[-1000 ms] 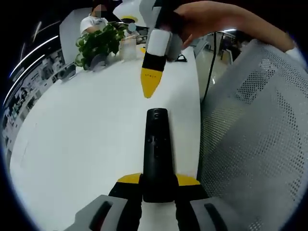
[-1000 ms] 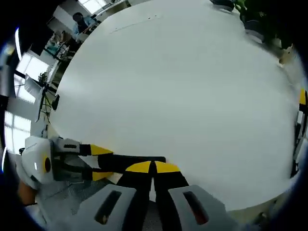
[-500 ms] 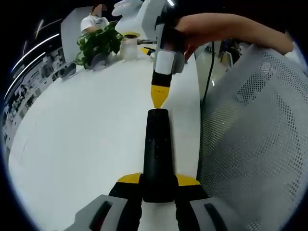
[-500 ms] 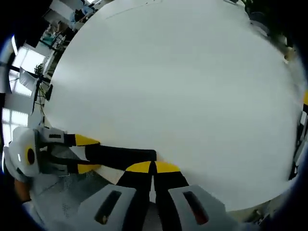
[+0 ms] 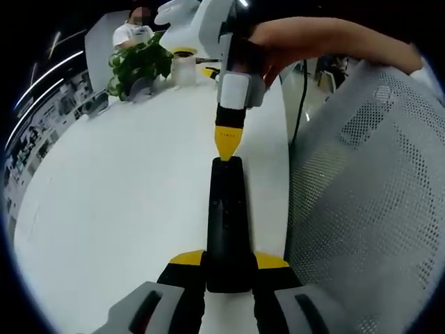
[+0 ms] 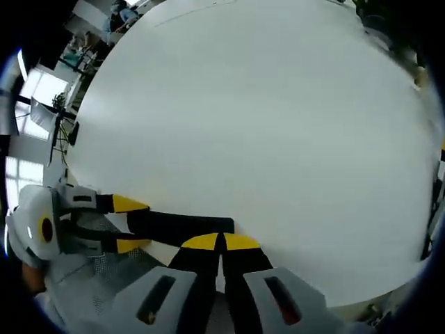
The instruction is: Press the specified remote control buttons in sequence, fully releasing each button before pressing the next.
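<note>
The right gripper [image 5: 228, 142] is coming down from above the table — its closed yellow tip is now touching the far end of the remote control [image 5: 227, 223], where earlier it was hovering apart.

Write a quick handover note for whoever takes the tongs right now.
Left tongs: shut on the black remote, holding it out over the white table.
Right tongs: jaws closed, yellow tip down on the remote's far end, where a button sits.
Done: that press looks under way; I cannot tell earlier presses.
Left: lift fully clear, then press the next button in the sequence.
</note>
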`<state>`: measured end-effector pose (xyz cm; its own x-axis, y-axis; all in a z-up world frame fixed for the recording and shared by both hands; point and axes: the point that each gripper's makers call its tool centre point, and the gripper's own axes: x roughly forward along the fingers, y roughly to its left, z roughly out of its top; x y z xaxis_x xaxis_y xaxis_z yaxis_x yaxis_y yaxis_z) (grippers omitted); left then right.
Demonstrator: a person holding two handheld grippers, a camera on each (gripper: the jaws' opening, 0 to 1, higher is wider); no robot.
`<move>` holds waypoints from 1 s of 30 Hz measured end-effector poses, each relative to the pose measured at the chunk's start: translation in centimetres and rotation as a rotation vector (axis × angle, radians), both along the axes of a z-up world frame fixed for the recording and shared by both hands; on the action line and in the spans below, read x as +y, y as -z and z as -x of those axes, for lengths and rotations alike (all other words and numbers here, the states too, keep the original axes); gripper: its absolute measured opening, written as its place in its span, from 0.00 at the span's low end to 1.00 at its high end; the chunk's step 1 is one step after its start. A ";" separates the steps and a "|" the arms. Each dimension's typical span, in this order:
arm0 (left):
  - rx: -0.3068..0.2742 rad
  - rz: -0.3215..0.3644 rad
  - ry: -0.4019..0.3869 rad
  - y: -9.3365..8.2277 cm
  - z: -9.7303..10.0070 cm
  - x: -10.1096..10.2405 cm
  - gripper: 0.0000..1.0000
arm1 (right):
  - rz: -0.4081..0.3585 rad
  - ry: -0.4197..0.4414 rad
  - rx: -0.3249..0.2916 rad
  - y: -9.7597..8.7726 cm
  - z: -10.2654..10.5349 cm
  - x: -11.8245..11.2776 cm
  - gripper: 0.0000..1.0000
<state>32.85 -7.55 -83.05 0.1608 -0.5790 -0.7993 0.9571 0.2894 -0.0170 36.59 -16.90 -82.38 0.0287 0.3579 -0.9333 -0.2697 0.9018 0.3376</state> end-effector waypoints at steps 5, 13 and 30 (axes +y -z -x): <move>-0.001 -0.003 0.002 0.0 0.0 0.0 0.25 | 0.000 0.005 0.003 0.0 0.1 0.1 0.00; -0.001 -0.003 0.001 0.0 0.0 0.0 0.25 | 0.053 -0.092 -0.066 0.0 0.2 0.3 0.00; -0.001 -0.002 0.001 0.0 0.0 0.0 0.25 | 0.052 -0.102 -0.049 0.0 0.0 0.2 0.00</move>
<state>32.85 -7.53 -83.03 0.1612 -0.5777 -0.8001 0.9575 0.2881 -0.0151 36.56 -16.70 -82.39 0.0403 0.3125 -0.9491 -0.3763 0.8847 0.2753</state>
